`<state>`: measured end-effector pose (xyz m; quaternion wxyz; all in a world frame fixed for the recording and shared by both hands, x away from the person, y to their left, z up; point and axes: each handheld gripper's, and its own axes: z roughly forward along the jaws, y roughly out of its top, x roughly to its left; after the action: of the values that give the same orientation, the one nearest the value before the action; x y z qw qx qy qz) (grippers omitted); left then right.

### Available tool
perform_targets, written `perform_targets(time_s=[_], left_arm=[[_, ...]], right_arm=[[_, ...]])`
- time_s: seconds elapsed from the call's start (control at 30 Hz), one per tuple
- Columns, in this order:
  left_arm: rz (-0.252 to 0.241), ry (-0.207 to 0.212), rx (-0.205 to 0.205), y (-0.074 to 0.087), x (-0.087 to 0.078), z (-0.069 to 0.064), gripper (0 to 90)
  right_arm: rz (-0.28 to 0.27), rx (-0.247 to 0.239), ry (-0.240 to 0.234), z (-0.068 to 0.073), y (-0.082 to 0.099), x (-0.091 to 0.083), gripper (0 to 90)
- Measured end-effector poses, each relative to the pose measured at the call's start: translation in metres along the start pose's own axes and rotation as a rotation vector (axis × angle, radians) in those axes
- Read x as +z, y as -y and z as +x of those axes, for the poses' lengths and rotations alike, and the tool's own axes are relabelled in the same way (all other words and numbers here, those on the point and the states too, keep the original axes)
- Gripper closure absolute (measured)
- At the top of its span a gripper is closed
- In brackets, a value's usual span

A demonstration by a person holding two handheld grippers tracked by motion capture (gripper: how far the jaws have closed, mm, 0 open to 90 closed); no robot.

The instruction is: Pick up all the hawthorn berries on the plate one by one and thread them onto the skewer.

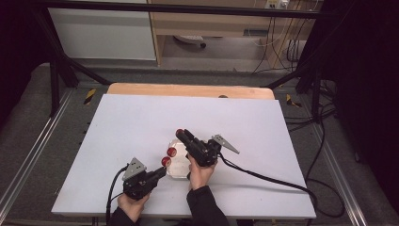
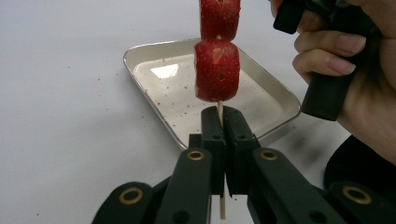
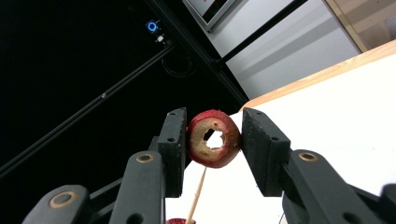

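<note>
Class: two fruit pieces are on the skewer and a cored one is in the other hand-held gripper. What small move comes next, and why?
Probably lower the cored piece in the right hand-held gripper so its hole meets the skewer tip just below it.

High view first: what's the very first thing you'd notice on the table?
The red fruit pieces on a thin wooden skewer catch the eye, held over a small metal tray in the middle of the white table. The left gripper pinches the skewer's bare end with its jaws shut. The right gripper clamps another red cored fruit ring at the skewer's tip.
</note>
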<state>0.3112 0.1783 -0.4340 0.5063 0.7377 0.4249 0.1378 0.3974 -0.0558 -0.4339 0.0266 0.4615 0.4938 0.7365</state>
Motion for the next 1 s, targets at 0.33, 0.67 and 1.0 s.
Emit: perform_targets(time_s=[0.33, 0.67, 1.0], left_arm=[[-0.015, -0.018, -0.029, -0.001, 0.0, -0.001, 88.2], [-0.046, -0.014, -0.055, -0.005, 0.004, -0.007, 88.3], [-0.052, -0.01, -0.068, -0.012, 0.009, -0.005, 88.5]], right_arm=[[-0.003, 0.011, 0.001, 0.0, 0.004, 0.0, 61.9], [-0.007, 0.024, -0.004, 0.001, 0.005, 0.0, 62.0], [0.025, 0.034, -0.013, 0.002, 0.009, -0.001, 62.1]])
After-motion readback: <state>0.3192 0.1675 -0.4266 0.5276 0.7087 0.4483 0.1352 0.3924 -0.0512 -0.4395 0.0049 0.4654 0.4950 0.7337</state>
